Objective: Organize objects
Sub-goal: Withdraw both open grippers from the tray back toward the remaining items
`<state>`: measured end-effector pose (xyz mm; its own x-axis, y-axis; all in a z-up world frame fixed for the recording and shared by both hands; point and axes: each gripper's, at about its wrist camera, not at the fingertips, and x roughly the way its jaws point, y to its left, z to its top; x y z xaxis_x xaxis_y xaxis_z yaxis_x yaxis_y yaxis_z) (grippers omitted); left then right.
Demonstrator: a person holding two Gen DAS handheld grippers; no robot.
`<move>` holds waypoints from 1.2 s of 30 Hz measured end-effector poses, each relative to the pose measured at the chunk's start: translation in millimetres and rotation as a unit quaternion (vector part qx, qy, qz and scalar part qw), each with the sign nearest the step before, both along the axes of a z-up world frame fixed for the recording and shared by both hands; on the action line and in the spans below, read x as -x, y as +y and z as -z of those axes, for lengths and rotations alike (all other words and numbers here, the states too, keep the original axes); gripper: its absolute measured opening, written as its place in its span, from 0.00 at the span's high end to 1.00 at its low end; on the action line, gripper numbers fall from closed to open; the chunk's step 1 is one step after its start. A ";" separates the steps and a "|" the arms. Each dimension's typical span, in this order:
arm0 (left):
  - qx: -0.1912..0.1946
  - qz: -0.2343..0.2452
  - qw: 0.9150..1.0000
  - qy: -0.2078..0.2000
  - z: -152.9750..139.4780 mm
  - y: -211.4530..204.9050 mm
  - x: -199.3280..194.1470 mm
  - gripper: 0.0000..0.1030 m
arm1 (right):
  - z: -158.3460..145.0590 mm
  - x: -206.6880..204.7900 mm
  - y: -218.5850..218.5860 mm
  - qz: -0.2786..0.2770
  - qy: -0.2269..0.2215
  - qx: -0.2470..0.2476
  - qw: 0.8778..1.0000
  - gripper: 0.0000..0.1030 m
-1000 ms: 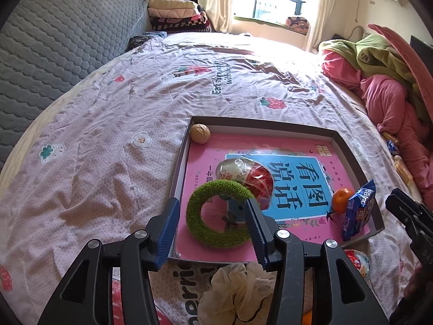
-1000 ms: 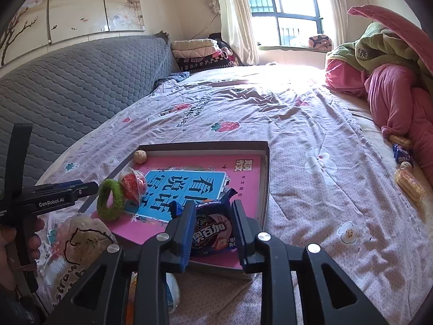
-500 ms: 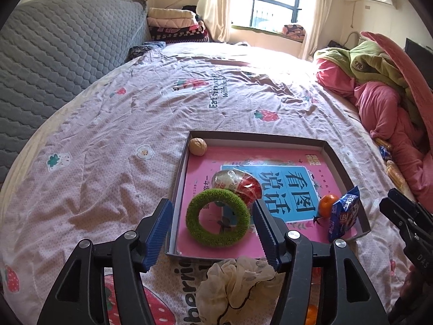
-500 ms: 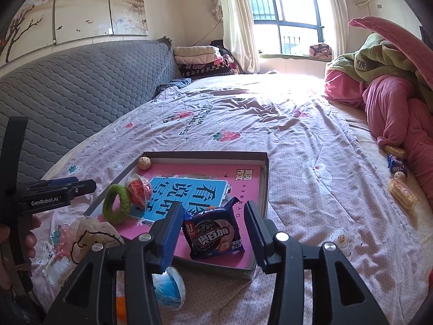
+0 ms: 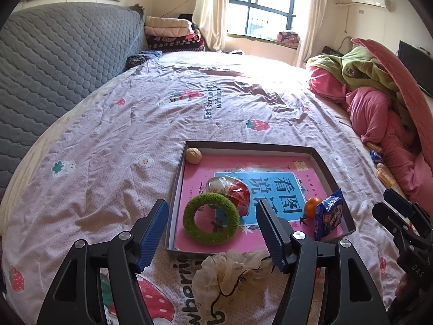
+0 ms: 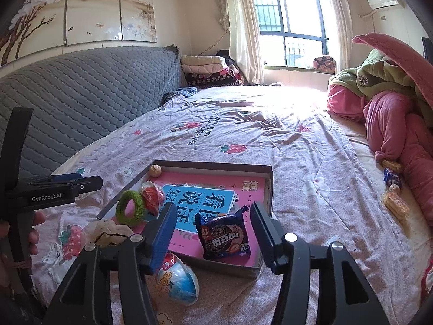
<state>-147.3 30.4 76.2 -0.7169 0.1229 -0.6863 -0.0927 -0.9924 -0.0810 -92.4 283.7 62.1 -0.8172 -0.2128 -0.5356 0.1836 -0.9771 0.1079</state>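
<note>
Left wrist: left gripper point(image 5: 211, 228) opening, green ring point(image 5: 210, 218) released in tray point(image 5: 319, 155); right gripper point(image 6: 211, 228) opening off cookie pack point(image 6: 226, 237). Next: fetch scrunchie point(image 5: 230, 273).

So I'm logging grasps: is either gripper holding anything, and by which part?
Nothing is held. The left gripper and right gripper are opening, pads clear of the green ring and biscuit packet.

Green ring point(image 5: 211, 218), pink-lined tray point(image 5: 331, 174), strawberry-print bedsheet point(image 5: 135, 124).
</note>
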 end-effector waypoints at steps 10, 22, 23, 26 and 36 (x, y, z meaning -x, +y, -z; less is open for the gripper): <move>-0.001 0.001 1.000 0.006 -6.6 -3.1 -13.8 0.28 | -6.1 -9.1 -9.0 -0.004 0.005 0.005 1.000 0.37; 0.001 0.001 1.000 0.024 -24.8 -3.4 -32.8 0.28 | -25.8 -26.8 -13.9 -0.014 0.029 0.013 0.999 0.29; 0.001 0.001 1.000 0.025 -25.9 -3.7 -34.5 0.28 | -27.1 -28.6 -14.9 -0.017 0.030 0.013 0.999 0.29; 0.001 -0.001 1.000 0.030 -29.3 -4.0 -40.6 0.28 | -31.6 -34.2 -16.4 -0.017 0.036 0.014 0.999 0.28; 0.004 -0.002 0.999 0.040 -34.7 -5.0 -62.1 0.27 | -42.5 -50.3 -17.1 -0.014 0.042 0.025 0.999 0.18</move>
